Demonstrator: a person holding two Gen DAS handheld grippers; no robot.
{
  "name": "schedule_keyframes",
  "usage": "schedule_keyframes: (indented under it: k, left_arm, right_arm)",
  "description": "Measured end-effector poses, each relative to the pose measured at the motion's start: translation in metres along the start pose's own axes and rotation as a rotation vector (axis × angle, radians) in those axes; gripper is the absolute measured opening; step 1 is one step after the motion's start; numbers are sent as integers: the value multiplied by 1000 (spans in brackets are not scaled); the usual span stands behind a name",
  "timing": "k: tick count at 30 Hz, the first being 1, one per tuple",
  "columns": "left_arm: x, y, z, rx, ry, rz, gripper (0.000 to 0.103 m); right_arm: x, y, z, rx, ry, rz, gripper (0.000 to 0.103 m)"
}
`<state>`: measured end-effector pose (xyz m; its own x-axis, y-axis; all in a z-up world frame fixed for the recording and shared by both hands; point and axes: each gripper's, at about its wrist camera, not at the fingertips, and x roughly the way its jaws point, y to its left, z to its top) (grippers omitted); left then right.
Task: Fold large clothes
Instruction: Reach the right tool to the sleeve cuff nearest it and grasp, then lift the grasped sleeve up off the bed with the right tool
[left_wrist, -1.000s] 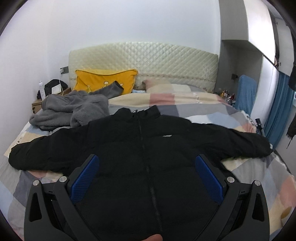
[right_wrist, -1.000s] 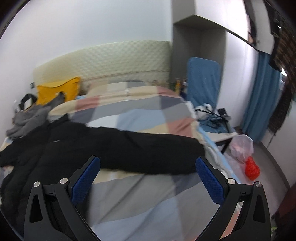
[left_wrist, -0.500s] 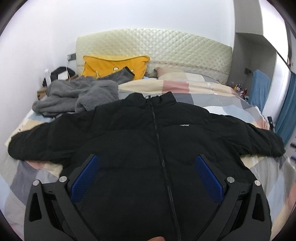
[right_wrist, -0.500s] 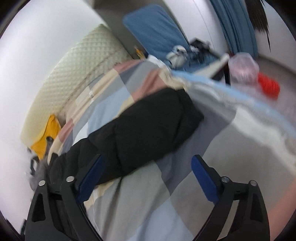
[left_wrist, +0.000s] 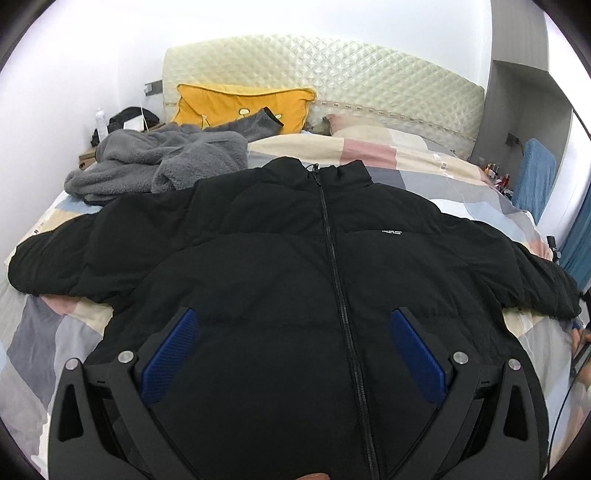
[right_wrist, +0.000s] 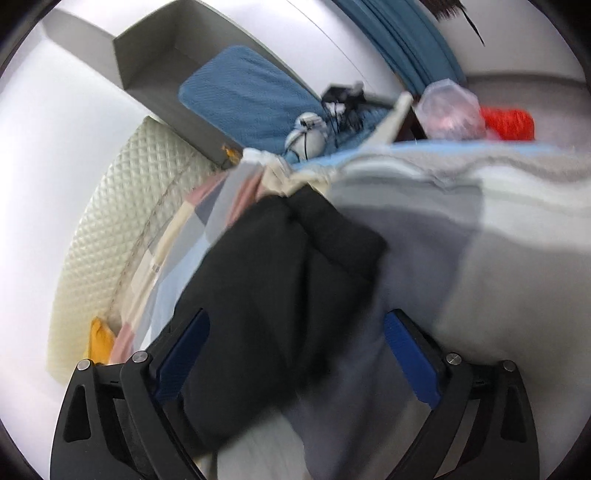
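Black jacket (left_wrist: 295, 258) flat on bed (left_wrist: 424, 162)

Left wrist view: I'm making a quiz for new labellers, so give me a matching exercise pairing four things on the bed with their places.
Things:
1. black jacket
2. grey fleece
3. yellow cushion
4. patchwork quilt

Places:
A. leaning against the headboard
B. bunched up beyond the jacket's left-of-picture shoulder
C. spread flat, zipped, sleeves out to both sides
D. covering the bed under the clothes

Pairs: 1-C, 2-B, 3-A, 4-D
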<state>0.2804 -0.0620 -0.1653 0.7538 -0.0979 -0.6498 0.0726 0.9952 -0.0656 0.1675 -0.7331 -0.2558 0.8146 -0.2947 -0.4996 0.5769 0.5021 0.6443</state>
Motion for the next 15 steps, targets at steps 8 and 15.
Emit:
schedule_keyframes:
  k: [8, 15]
  left_arm:
    - [14, -3, -2, -21, 24, -12, 103]
    - [16, -4, -6, -19, 23, 15, 103]
  right_arm:
    - [32, 16, 27, -72, 8, -12, 44]
    - [8, 41, 48, -80, -29, -8, 14]
